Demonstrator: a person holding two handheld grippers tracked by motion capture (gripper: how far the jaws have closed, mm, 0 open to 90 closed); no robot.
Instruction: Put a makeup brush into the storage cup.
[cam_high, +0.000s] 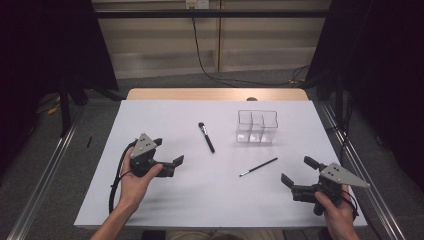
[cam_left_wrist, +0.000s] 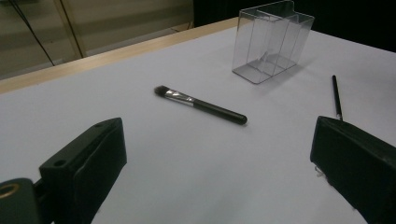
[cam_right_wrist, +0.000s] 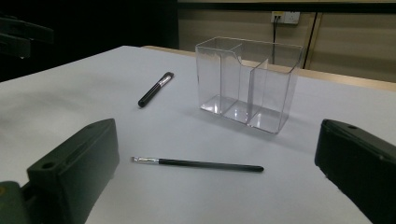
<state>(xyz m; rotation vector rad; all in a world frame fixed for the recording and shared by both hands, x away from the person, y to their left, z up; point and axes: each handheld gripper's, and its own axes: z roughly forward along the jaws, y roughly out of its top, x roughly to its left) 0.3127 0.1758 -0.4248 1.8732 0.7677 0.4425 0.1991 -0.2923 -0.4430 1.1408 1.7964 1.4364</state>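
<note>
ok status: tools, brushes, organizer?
Left tool open, right tool open, both empty. Thick brush and thin brush flat on table. Clear organizer upright, empty. Nothing in the way.

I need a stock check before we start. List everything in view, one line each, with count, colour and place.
Table: one, white top with a wooden far edge, centre of the high view.
Organiser: one, clear plastic with compartments, upright and empty, right of centre toward the far side.
Thick brush: one, black handle with a dark head, lying flat left of the organiser.
Thin brush: one, black, lying flat nearer the person than the organiser.
Wall socket: one, pale, on the far wall, with a black cable hanging down.
Left gripper: one, black with a grey plate, jaws apart, held in the left hand.
Right gripper: one, black with a grey plate, jaws apart, held in the right hand.
</note>
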